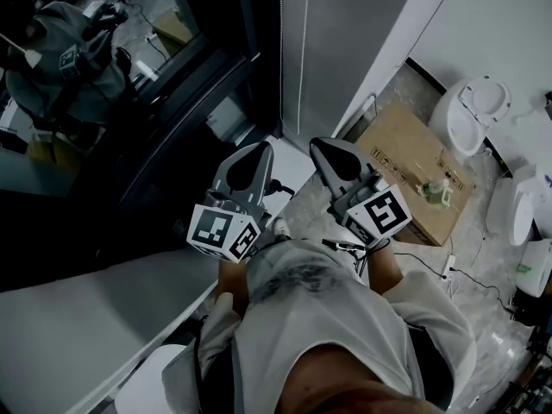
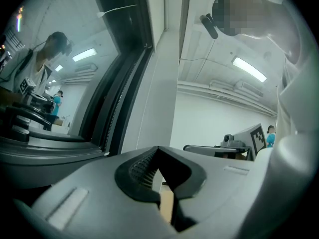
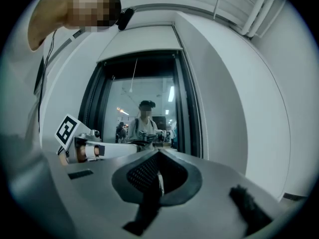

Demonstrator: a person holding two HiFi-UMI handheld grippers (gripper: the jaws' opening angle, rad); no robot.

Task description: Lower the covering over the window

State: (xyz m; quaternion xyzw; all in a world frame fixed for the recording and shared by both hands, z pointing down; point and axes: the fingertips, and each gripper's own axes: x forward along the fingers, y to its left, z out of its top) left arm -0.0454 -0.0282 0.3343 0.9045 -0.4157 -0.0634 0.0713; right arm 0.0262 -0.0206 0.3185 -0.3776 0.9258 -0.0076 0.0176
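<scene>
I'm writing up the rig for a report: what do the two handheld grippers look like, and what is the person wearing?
Both the left gripper and right gripper are grey, teardrop-shaped shells with black ribbed pads inside. Each carries a white cube printed with black square markers. The person wears a light short-sleeved shirt with a dark print.

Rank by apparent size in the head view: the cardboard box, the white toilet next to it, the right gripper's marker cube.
1. cardboard box
2. white toilet
3. marker cube of the right gripper; it is nearer the camera, so its true size is unsure.
</scene>
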